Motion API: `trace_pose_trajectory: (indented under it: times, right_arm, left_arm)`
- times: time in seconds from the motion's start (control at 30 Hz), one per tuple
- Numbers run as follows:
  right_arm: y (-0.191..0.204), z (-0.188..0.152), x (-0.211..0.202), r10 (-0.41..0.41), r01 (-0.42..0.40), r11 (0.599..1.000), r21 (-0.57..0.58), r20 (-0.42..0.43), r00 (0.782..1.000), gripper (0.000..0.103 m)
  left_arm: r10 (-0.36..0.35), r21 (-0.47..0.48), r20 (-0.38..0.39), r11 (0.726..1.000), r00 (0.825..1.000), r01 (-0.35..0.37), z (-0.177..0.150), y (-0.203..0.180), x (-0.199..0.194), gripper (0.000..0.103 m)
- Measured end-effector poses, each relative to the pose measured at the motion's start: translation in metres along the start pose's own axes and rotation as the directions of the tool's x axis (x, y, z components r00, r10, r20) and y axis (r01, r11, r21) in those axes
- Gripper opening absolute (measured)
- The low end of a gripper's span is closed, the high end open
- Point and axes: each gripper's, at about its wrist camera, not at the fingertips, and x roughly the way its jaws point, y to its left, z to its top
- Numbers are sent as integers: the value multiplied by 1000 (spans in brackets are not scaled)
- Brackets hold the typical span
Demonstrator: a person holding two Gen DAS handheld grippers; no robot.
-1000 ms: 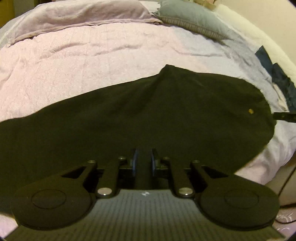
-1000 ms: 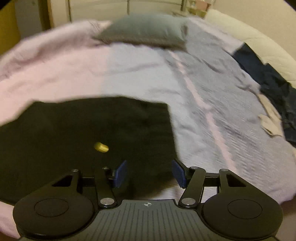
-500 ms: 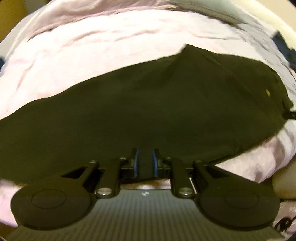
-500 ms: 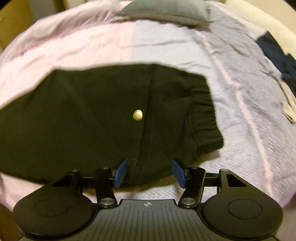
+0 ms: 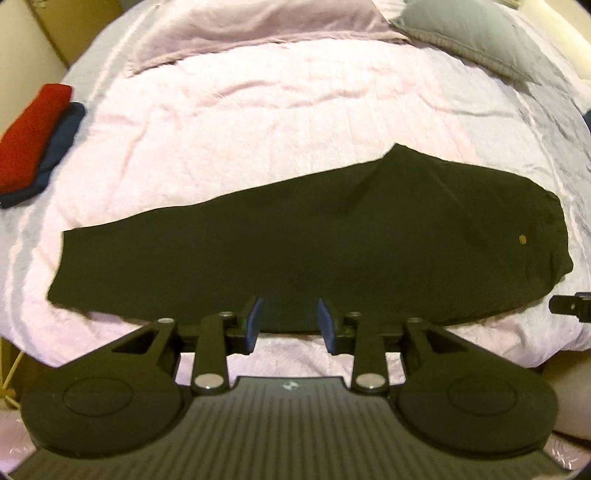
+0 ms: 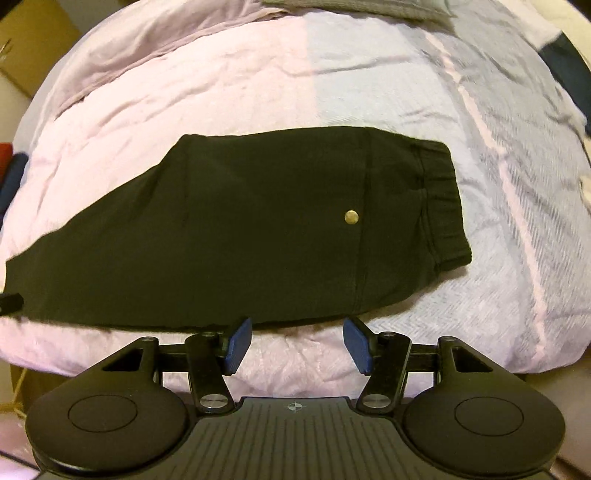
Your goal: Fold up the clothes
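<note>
Black trousers (image 5: 314,243) lie flat across the pink bedspread, folded lengthwise, waistband at the right with a brass button (image 5: 522,239). My left gripper (image 5: 290,321) hovers above the trousers' near edge, its jaws opening, nothing between the blue pads. In the right wrist view the same trousers (image 6: 258,229) show their elastic waistband (image 6: 439,199) and button (image 6: 351,217). My right gripper (image 6: 297,338) hangs open above the near edge of the bed, holding nothing. The tip of the right gripper (image 5: 570,306) pokes in at the left view's right edge.
A folded red garment (image 5: 31,129) lies on a dark blue one (image 5: 55,147) at the bed's left side. A pink pillow (image 5: 258,26) and a grey pillow (image 5: 476,33) sit at the head. Dark blue clothing (image 6: 565,62) lies far right.
Both grippers have lifted away from the trousers, which now lie flat and free. The left gripper's jaws, earlier nearly shut on the fabric edge, have spread apart. The right gripper stayed open.
</note>
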Motion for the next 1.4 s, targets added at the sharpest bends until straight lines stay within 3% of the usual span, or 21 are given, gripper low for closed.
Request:
trace_pose_trajectory:
  times: [0.27, 0.6, 0.87, 0.93, 1.03, 1.13, 1.27, 1.4]
  right_arm:
    - [10, -6, -14, -29, 27, 998, -58, -34, 999, 59]
    - [19, -18, -33, -56, 56, 998, -3, -26, 998, 59]
    - [32, -25, -20, -95, 95, 995, 24, -12, 995, 59]
    - [33, -29, -8, -113, 113, 993, 26, 10, 994, 59]
    - [31, -37, 19, -123, 120, 992, 44, 81, 989, 59]
    - [24, -45, 44, -107, 91, 992, 87, 199, 974, 59]
    - [18, -55, 71, -70, 26, 992, 125, 367, 927, 59]
    - [19, -68, 90, -55, -1, 994, 112, 495, 867, 59]
  left_arm:
    - [47, -12, -8, 999, 999, -47, -12, 8, -23, 34]
    - [40, 25, 2, 999, 999, -40, -7, 31, -28, 34]
    - [27, 48, -4, 998, 1000, -27, -7, 49, -1, 37]
    - [20, 48, -2, 999, 1000, -20, -12, 54, 14, 43]
    - [0, 21, 9, 1000, 1000, -1, -26, 64, 54, 42]
    - [-51, -65, 63, 996, 997, 55, -42, 85, 92, 41]
    - [-94, -161, 140, 980, 986, 116, -67, 119, 128, 37]
    - [-152, -188, 292, 959, 944, 212, -97, 150, 142, 32]
